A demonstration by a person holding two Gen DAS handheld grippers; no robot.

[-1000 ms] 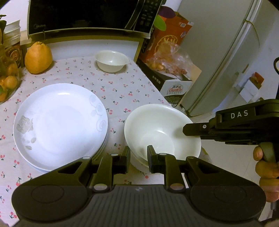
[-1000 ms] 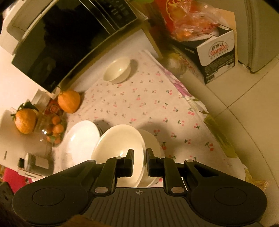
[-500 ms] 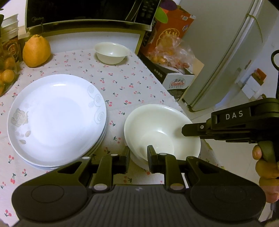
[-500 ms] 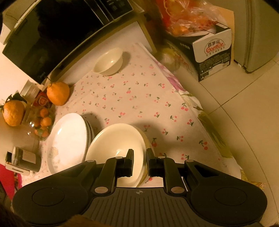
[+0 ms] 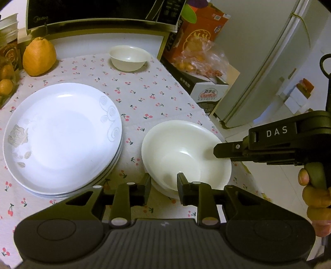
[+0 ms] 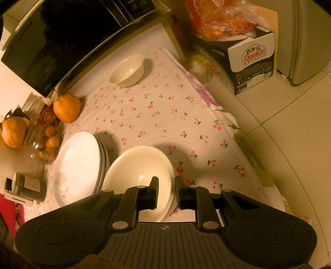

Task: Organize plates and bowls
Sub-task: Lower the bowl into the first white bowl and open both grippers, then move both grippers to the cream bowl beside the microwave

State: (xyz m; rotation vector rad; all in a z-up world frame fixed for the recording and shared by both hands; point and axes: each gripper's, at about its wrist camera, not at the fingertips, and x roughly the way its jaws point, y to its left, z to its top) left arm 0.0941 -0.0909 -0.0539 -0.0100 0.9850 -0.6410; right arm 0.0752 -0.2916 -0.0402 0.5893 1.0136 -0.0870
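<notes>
**Ana:** Wider than half a second ago, the fingers of the left tool [image 5: 163, 184] are now spread to either side of the near rim of the big bowl [image 5: 186, 149] and are not touching it.

**Ben:** And that bowl has settled, nested in another one near the table [image 5: 144, 99] corner, just beside the stack of plates [image 5: 62, 136].

**Ana:** The right tool [image 6: 166, 192] comes in level from the side. The right hand [image 5: 314, 186] is curled round its grip, thumb on top.

**Ben:** One finger inside the bowl, one outside, rim between them (pinching or merely close, I cannot tell).

**Ana:** Any lettering?

**Ben:** "DAS" in white on the right tool's body. The box [image 6: 253, 55] on the floor reads "Ganten" under Chinese characters, and the microwave [image 5: 82, 16] says "Midea".

**Ana:** The small bowl [image 5: 129, 58] sits alone at the far edge of the cloth, in front of that microwave.
</notes>
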